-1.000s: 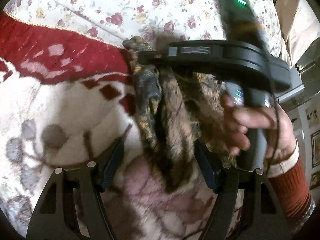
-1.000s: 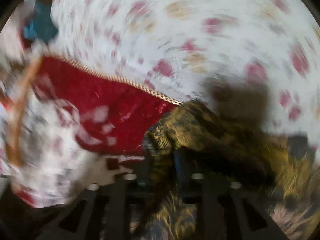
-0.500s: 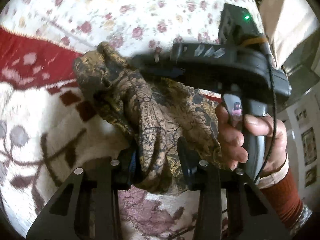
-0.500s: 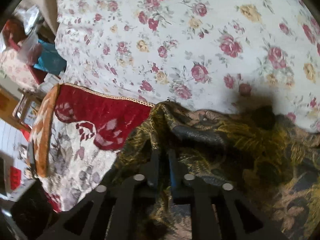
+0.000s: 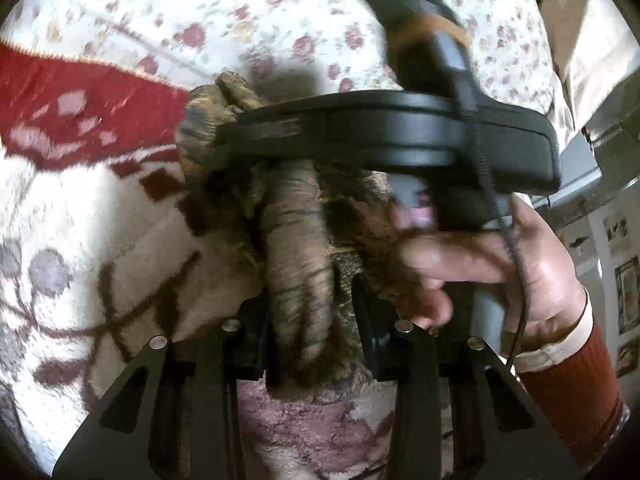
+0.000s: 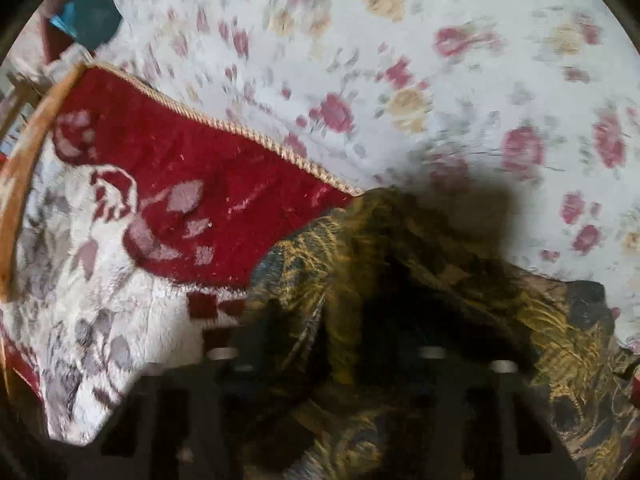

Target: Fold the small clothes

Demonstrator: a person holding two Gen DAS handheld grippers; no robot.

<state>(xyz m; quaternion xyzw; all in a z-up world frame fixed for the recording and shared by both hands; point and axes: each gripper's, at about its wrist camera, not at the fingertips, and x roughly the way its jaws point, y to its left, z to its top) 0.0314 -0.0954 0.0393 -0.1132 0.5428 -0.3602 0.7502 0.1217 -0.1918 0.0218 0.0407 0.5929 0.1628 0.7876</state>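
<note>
Bright daylight, both views. Hard dark shadows fall on the flowered bedsheet (image 5: 224,4) and the brown-gold garment (image 6: 400,264). Motion blur smears the right-wrist view most; the hand (image 5: 496,264) is soft too. Fisheye bends edges, black corners all round.

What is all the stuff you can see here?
patterned cloth: one, dark brown and gold, bunched up between both grippers
blanket: one, red and white, fuzzy, under the cloth on the left
bedsheet: one, white with pink and yellow roses, behind the blanket
blue thing: one, far top left corner, too blurry to name
framed pictures: a few, on the wall at far right
left gripper: one, black, jaws closing on a cloth fold
right gripper: one, black, jaws closing, cloth bunched around them
hand: one, holding the right gripper's handle
sleeve: one, rust red
</note>
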